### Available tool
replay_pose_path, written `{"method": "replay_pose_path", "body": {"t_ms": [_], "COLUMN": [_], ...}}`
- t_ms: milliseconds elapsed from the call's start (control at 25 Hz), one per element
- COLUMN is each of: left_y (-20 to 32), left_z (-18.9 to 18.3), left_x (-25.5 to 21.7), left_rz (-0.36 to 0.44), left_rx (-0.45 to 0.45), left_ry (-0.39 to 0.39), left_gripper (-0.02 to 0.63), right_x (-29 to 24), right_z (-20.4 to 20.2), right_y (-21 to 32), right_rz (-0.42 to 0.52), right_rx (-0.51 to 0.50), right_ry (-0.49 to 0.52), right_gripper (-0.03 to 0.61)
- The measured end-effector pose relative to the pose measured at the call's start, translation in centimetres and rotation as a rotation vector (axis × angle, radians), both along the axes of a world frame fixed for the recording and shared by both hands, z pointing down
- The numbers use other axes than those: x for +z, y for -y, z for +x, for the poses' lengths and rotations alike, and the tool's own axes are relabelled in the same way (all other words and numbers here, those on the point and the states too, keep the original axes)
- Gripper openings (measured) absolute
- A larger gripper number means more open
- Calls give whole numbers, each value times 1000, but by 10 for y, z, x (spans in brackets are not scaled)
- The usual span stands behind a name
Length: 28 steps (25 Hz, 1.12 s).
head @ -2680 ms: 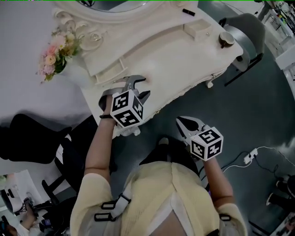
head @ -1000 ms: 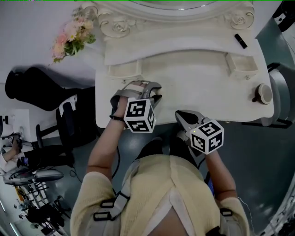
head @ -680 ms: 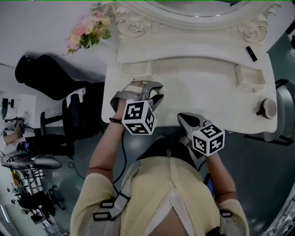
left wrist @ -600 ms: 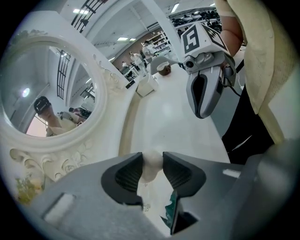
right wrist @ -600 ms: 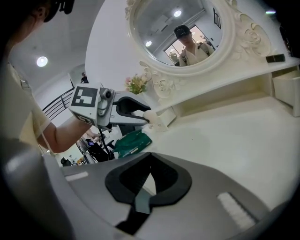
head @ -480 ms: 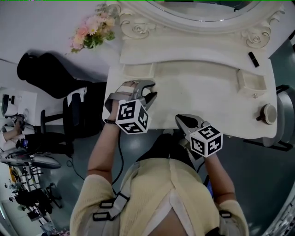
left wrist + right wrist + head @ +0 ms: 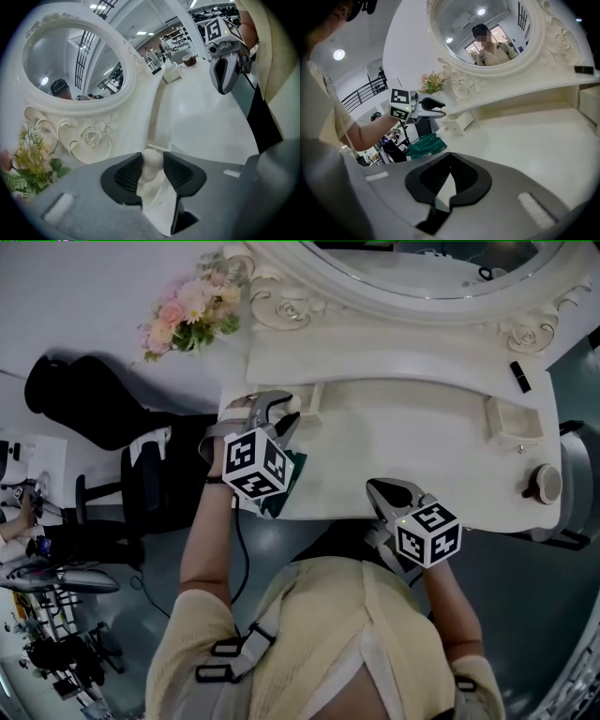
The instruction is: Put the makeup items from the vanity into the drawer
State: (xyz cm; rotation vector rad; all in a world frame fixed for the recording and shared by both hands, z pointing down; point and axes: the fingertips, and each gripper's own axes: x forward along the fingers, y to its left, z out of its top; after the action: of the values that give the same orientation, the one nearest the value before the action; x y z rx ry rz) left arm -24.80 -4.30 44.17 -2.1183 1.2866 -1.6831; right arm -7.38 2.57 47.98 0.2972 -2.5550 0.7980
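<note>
My left gripper (image 7: 279, 411) hovers at the vanity's left end, just left of the small left drawer (image 7: 310, 401), which juts out from under the shelf. Its pads press on a white makeup item with a rounded tip (image 7: 151, 165); the jaws have just been opening slightly, with the item still between them. My right gripper (image 7: 381, 489) is shut and empty over the front edge of the vanity top (image 7: 422, 456); its jaws meet in the right gripper view (image 7: 446, 197). A black lipstick (image 7: 518, 377) lies on the right of the shelf, near the small right drawer (image 7: 514, 420).
The big oval mirror (image 7: 422, 263) stands behind the shelf, with flowers (image 7: 192, 310) at its left. A round brown-topped thing (image 7: 542, 484) sits on the right end. Something dark green (image 7: 279, 493) shows below the front edge at left. A black chair (image 7: 84, 409) stands left.
The left gripper has carried the white item left and away from me, off the tabletop's middle to the small left drawer. The right gripper stays at the front edge, shut.
</note>
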Motion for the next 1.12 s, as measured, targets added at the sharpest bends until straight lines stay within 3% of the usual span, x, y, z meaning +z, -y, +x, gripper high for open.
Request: {"method": "replay_pose_path", "body": {"t_ms": [640,1120], "left_y": [9,5], "left_z": [-30,-33], "left_x": [21,-3], "left_rz": [-34,34], "left_rx": [-24,-56], "left_ry": [-74,-221], "left_gripper": [181,179], "right_x": [-1,-12], "right_z": [-25,-50], "right_y": [15,25], "right_rz": [-10,14], "right_rx": [-5,-24], "right_ry": [-40,-45], "right_gripper": [5,5]}}
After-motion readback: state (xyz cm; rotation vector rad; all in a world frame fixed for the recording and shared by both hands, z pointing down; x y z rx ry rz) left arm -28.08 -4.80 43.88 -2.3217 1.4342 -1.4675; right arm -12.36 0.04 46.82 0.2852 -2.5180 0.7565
